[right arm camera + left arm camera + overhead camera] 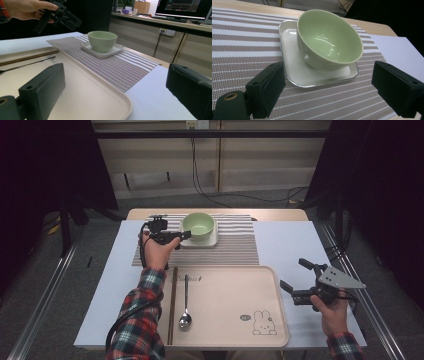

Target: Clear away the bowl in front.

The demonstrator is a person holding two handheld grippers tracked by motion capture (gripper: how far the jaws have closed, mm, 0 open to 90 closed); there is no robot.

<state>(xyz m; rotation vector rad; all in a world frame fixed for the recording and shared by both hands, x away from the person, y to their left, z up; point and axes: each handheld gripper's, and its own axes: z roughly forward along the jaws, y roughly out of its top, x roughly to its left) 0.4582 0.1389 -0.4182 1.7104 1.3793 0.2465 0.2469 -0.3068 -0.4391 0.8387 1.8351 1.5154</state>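
Hovering left gripper (186, 235) beside bowl (198, 225) on plate (212, 241), jaws gaping | holding right gripper (294, 277) beside tray (225, 300), jaws gaping, gripping nothing

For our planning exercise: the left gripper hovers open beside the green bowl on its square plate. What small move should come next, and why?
Probably ease the left gripper forward until its fingers straddle the green bowl rim, then close. The fingers stand open and empty, just short of the bowl, which sits on the white square plate.
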